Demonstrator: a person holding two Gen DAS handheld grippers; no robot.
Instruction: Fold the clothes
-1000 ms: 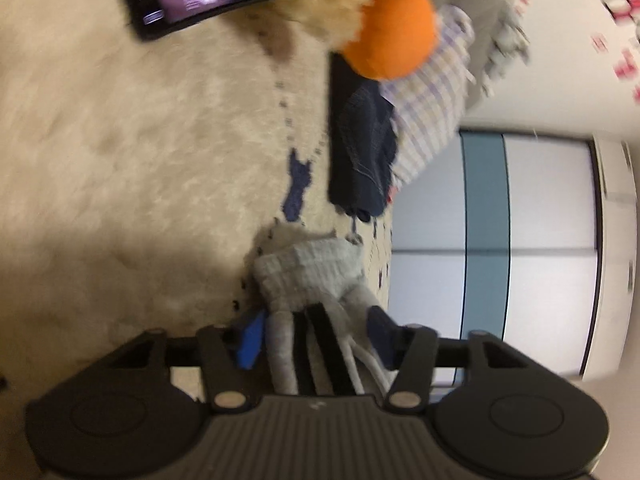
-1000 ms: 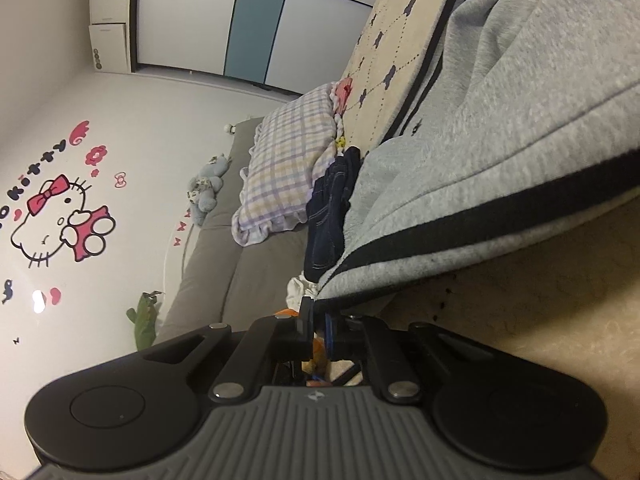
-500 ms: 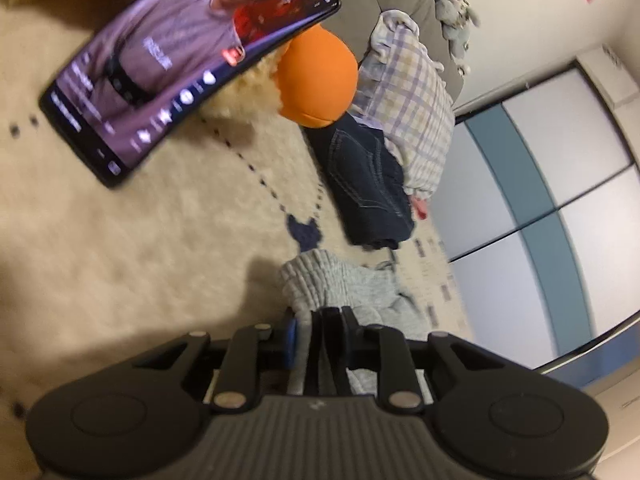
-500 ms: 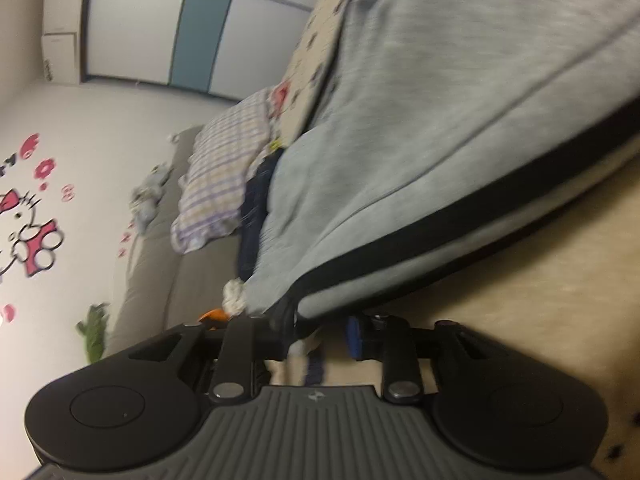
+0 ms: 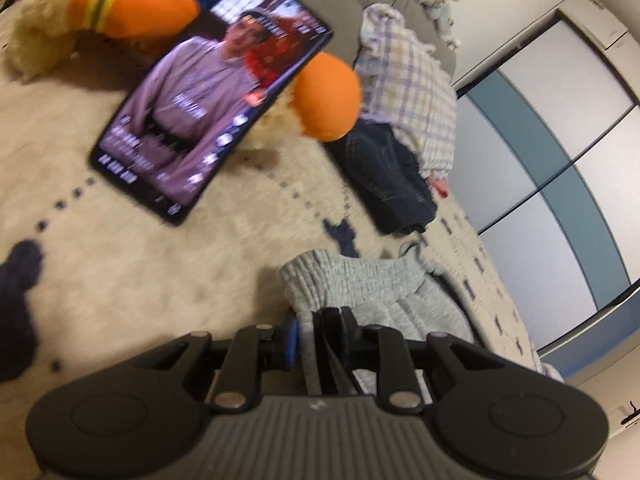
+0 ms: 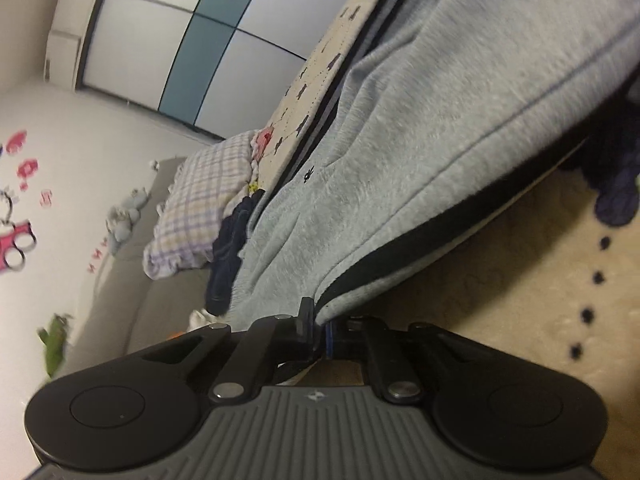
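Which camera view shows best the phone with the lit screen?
The left wrist view. There the black phone with the lit screen lies whole on the cream fluffy blanket, leaning against the orange plush toy. The right wrist view does not show it; the grey sweatpants fill that picture.

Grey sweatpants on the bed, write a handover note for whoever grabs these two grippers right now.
Left gripper: shut on the grey sweatpants just below the ribbed waistband.
Right gripper: shut on a black-striped edge of the same grey sweatpants.
Where things are: the pants lie across the cream blanket; dark jeans and a plaid pillow sit beyond; a phone with its screen lit leans on an orange plush toy.
Done: both ends gripped.
Left: no finished fold shows yet; make the folds, set the pants down, release.
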